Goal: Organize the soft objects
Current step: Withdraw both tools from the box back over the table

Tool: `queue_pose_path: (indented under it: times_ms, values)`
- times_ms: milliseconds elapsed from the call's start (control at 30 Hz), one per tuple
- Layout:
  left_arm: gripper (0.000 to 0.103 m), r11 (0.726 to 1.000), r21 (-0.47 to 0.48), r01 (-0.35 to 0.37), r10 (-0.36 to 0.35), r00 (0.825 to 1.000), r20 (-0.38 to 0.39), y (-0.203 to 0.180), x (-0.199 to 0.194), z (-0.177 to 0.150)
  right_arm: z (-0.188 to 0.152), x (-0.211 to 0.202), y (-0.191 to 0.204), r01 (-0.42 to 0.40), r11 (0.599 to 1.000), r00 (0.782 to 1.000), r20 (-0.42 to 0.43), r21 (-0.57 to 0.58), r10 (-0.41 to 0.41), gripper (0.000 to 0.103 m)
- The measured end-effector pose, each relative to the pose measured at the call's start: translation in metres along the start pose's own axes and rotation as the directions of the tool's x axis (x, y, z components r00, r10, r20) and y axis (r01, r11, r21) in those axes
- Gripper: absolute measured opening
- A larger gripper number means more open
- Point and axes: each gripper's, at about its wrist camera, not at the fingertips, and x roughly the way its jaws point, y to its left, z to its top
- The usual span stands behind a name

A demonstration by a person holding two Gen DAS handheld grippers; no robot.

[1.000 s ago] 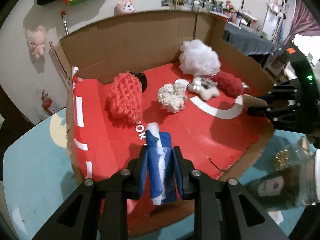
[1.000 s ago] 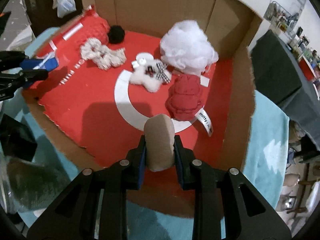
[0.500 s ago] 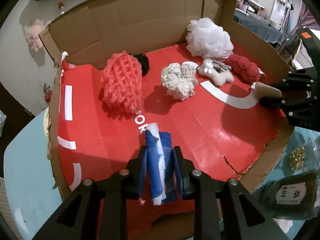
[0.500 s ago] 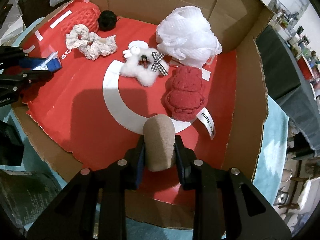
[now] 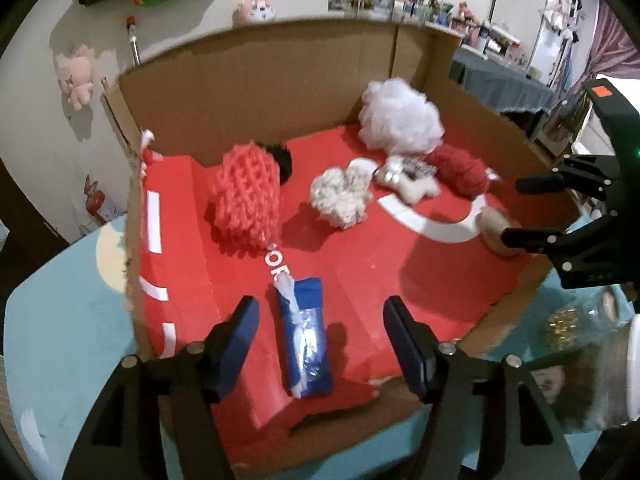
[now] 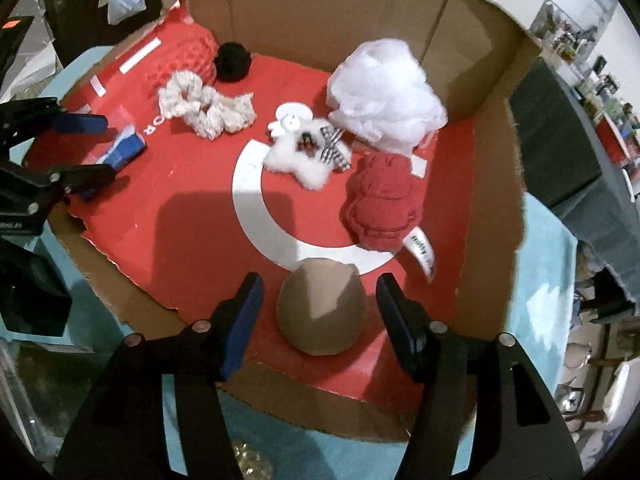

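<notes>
With both jaws spread wide, left gripper [image 5: 320,316] holds nothing | crinkly blue packet [image 5: 306,344] lies flat between its fingers on red box floor [image 5: 360,264] | right gripper [image 6: 318,300] likewise empty, straddling smooth tan egg-shaped sponge [image 6: 322,312] resting on floor | fluffy white pouf [image 6: 384,96] by cardboard wall

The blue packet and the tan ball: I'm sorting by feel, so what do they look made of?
The blue packet looks like thin glossy plastic film: it glints and crinkles. The tan ball looks like matte foam or sponge, smooth and without shine, though that is a guess.
</notes>
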Motion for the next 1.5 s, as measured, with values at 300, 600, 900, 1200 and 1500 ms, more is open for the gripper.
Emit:
queue_pose_path:
  times_ms: [300, 600, 900, 1200, 1500]
  values:
    - [0.090, 1.000, -0.027, 0.009, -0.004, 0.983, 0.183, -0.025, -0.075, -0.010, -0.008, -0.071, 0.000, 0.002, 0.997, 0.989, 0.147, 0.075, -0.013, 0.071]
    - [0.103, 0.998, -0.058, 0.003, 0.019, 0.924, 0.382, -0.056, -0.151, -0.042, -0.045, -0.153, 0.027, 0.015, 0.997, 0.941, 0.335, 0.081, -0.042, 0.085]
    - [0.103, 0.994, -0.100, -0.032, 0.077, 0.869, 0.489, -0.083, -0.181, -0.082, -0.098, -0.197, 0.062, 0.080, 0.991, 0.875, 0.468, 0.109, -0.122, 0.087]
    - [0.103, 0.985, -0.149, -0.083, 0.151, 0.833, 0.532, -0.112, -0.177, -0.125, -0.156, -0.213, 0.092, 0.128, 0.972, 0.806, 0.551, 0.197, -0.217, 0.092]
    - [0.103, 0.974, -0.211, -0.083, 0.179, 0.852, 0.492, -0.119, -0.150, -0.161, -0.201, -0.195, 0.100, 0.117, 0.943, 0.787, 0.550, 0.312, -0.279, 0.092]
